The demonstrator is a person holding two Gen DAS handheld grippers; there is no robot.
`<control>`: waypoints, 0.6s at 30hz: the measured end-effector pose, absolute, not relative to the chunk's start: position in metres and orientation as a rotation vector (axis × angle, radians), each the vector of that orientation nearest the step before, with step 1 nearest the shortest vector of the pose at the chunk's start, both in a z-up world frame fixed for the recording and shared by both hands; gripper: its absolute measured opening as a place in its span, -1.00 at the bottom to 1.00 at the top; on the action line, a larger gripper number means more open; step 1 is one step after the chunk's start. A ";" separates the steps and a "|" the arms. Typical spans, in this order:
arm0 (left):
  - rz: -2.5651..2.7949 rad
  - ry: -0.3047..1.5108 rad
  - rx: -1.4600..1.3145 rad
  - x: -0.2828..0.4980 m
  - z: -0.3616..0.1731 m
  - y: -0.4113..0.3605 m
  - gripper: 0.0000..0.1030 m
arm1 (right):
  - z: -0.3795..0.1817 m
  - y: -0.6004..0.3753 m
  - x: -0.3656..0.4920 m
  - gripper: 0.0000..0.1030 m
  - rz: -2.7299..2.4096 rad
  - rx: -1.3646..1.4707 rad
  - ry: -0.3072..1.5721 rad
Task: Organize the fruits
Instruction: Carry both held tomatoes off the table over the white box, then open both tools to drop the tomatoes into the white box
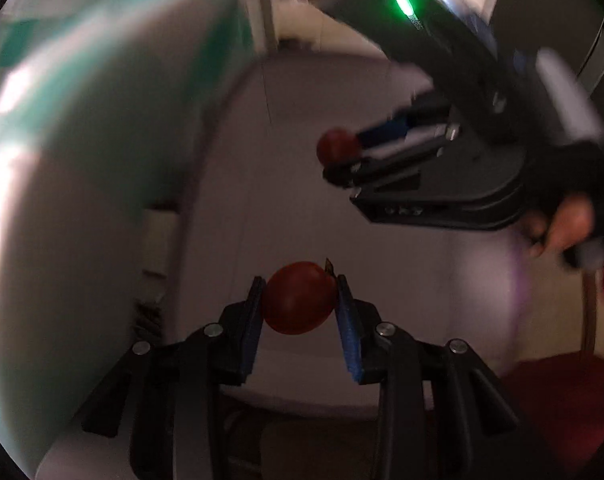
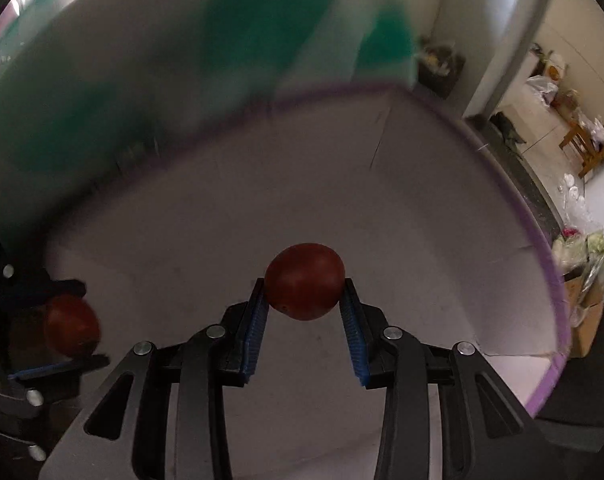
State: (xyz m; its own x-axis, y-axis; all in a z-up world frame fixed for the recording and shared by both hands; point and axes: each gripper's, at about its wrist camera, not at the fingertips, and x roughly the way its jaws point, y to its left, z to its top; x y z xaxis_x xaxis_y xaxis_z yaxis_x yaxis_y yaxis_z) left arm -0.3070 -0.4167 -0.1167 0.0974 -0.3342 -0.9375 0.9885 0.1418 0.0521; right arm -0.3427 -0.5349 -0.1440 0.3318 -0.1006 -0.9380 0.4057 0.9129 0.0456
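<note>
A round, dark red, smooth-skinned fruit with a short brown stem (image 1: 300, 298) sits pinched between the blue pads of the left gripper (image 1: 298, 304), its stem end tilted up and to the right, held above a pale grey surface. A second round, dark red, glossy fruit (image 2: 304, 280) (much the same in size and colour) is clamped between the blue pads of the right gripper (image 2: 305, 300), also off the surface.
</note>
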 end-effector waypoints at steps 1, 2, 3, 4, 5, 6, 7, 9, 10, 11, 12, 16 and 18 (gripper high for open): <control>-1.187 0.986 0.922 -0.304 -0.131 -0.420 -0.32 | -0.156 -0.535 -0.335 -0.28 -0.316 0.279 1.243; -1.177 1.024 0.933 -0.300 -0.143 -0.422 -0.32 | -0.163 -0.535 -0.332 -0.28 -0.307 0.268 1.272; -1.165 1.067 0.938 -0.295 -0.155 -0.423 -0.30 | -0.170 -0.535 -0.327 -0.27 -0.304 0.254 1.304; -1.159 1.077 0.947 -0.293 -0.160 -0.423 -0.29 | -0.178 -0.536 -0.321 -0.27 -0.303 0.238 1.345; -1.169 1.050 0.972 -0.295 -0.163 -0.423 -0.28 | -0.183 -0.537 -0.317 -0.26 -0.302 0.235 1.369; -1.176 1.033 1.004 -0.298 -0.166 -0.424 -0.23 | -0.186 -0.537 -0.314 -0.26 -0.301 0.235 1.382; -1.181 1.028 1.037 -0.302 -0.168 -0.425 -0.02 | -0.190 -0.536 -0.311 -0.23 -0.303 0.232 1.403; -1.158 1.007 1.091 -0.309 -0.171 -0.426 0.50 | -0.195 -0.536 -0.309 0.10 -0.315 0.236 1.426; -1.128 0.999 1.117 -0.311 -0.174 -0.426 0.58 | -0.196 -0.535 -0.309 0.38 -0.319 0.243 1.425; -1.122 0.983 1.134 -0.314 -0.176 -0.426 0.58 | -0.196 -0.535 -0.311 0.43 -0.315 0.248 1.419; -1.115 0.973 1.148 -0.315 -0.177 -0.425 0.58 | -0.194 -0.533 -0.313 0.44 -0.305 0.263 1.411; -1.088 0.986 1.136 -0.307 -0.174 -0.410 0.58 | -0.191 -0.527 -0.318 0.44 -0.275 0.320 1.394; -1.087 0.979 1.118 -0.303 -0.169 -0.405 0.58 | -0.189 -0.522 -0.319 0.44 -0.264 0.321 1.385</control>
